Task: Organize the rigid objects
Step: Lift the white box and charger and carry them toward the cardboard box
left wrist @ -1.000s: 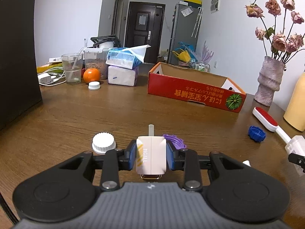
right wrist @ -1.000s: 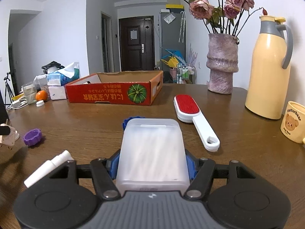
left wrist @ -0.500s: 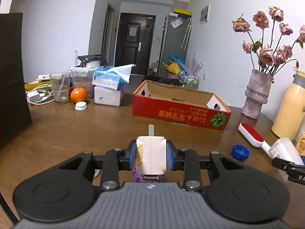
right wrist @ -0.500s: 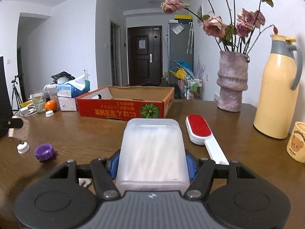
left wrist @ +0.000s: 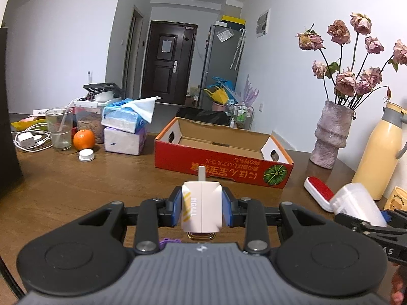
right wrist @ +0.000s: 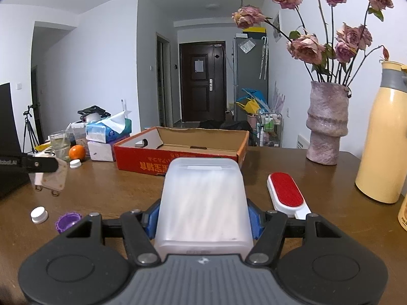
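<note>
My left gripper (left wrist: 201, 207) is shut on a small white plug-like charger (left wrist: 201, 206) and holds it above the table, facing the open red cardboard box (left wrist: 223, 160). My right gripper (right wrist: 203, 218) is shut on a translucent white plastic box (right wrist: 203, 200), also lifted, with the red box (right wrist: 178, 157) ahead. The right view shows the left gripper with the charger (right wrist: 51, 175) at the left. The left view shows the plastic box (left wrist: 356, 203) at the right. A purple cap (right wrist: 67, 221) and a white cap (right wrist: 39, 214) lie on the table.
A red-and-white lint brush (right wrist: 287, 195) lies right of the box. A vase of dried roses (right wrist: 326, 124), a yellow thermos (right wrist: 384, 139) and a mug stand at the right. Tissue packs (left wrist: 124, 129), an orange (left wrist: 84, 138), a glass and cables crowd the far left.
Both grippers have risen and moved forward toward the red box with their objects still held. The caps and the blue cap have dropped lower or out of view.
</note>
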Tool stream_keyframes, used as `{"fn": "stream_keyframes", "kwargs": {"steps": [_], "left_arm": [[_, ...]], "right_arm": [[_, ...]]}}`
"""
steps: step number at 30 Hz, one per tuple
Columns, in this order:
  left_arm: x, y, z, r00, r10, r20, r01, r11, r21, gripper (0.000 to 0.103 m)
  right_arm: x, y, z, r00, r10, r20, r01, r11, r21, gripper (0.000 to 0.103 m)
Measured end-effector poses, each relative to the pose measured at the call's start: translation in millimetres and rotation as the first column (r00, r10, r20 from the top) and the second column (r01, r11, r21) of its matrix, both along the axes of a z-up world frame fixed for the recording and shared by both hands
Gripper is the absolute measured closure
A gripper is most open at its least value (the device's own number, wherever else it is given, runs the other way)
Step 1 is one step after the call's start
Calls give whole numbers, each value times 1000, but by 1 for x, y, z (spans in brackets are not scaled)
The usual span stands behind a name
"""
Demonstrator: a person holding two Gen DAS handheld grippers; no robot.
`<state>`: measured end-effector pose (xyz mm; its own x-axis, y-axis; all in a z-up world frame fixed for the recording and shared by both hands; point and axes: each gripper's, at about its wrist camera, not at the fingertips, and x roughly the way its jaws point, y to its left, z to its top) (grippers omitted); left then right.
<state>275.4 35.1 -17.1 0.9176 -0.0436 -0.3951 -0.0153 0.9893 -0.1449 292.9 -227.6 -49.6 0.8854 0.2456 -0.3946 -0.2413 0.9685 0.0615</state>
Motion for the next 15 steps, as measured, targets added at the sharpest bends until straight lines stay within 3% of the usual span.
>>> {"fn": "stream_keyframes", "kwargs": {"steps": [15], "left_arm": [[43,-17,12,1000,-6,-5,6,1000,5,70]], "right_arm": [[34,17,14,1000,10,26,-10,1000,2,39]]}}
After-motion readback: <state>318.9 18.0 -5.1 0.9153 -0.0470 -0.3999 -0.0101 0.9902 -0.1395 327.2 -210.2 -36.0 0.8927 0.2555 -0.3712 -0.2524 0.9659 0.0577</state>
